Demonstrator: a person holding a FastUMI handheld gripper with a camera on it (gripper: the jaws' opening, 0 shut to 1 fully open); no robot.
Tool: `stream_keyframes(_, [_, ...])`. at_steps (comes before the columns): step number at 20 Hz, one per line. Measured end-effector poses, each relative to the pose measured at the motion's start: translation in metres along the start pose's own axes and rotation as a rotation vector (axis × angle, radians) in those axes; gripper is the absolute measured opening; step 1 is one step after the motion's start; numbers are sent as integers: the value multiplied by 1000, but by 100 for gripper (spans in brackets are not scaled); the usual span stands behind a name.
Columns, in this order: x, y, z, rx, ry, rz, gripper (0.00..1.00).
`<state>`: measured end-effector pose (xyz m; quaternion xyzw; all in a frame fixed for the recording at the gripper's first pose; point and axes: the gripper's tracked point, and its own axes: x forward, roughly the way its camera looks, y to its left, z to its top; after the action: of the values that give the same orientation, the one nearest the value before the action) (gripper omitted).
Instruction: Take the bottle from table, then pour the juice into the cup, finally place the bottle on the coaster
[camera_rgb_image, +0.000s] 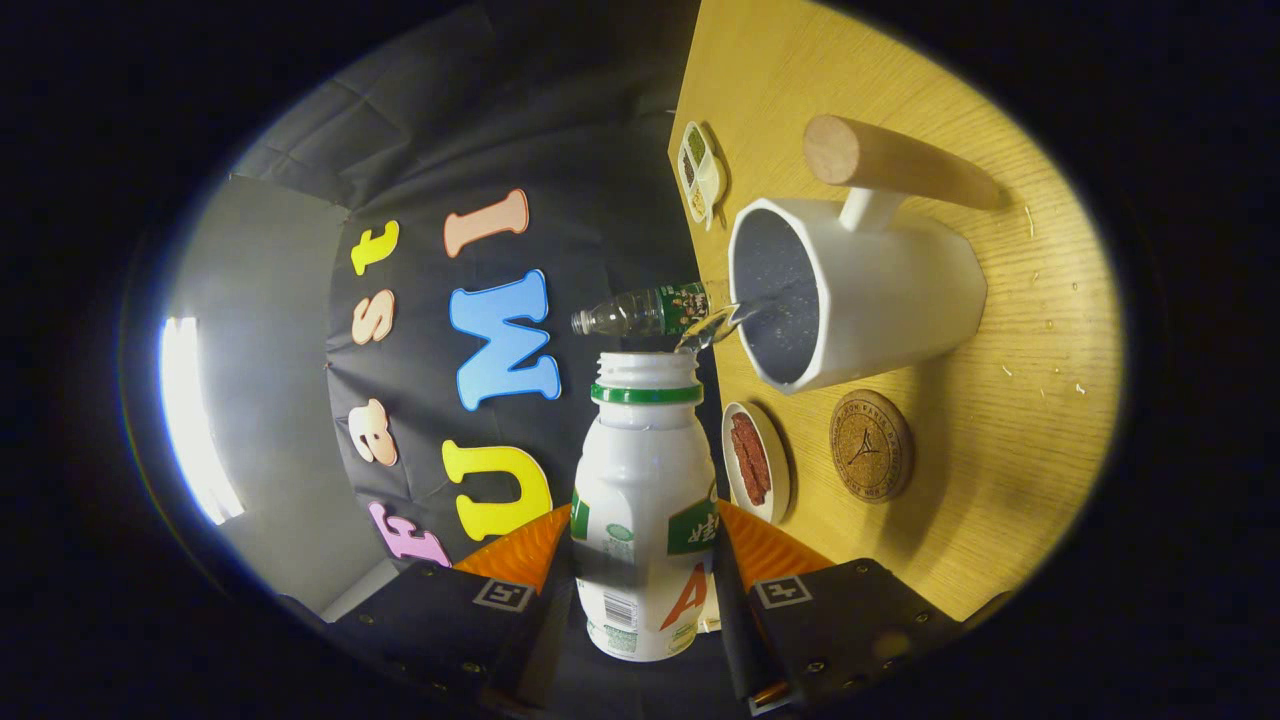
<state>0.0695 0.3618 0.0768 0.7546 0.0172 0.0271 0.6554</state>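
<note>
**Bottle tipped at the cup's mouth**

We see the gripper (645, 560) clamped on the white bottle (642, 510), both fingers pressing its sides, its open neck turned toward the white cup (850, 295) on the wooden table (1010, 420). The cork coaster (870, 445) lies beside the cup. A clear bottle (645, 312) beyond blurs the pour; we cannot make out any juice.
</note>
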Motion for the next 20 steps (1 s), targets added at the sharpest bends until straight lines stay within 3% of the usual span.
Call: stream_keyframes(20, [1,7,3,91,-20,10,65])
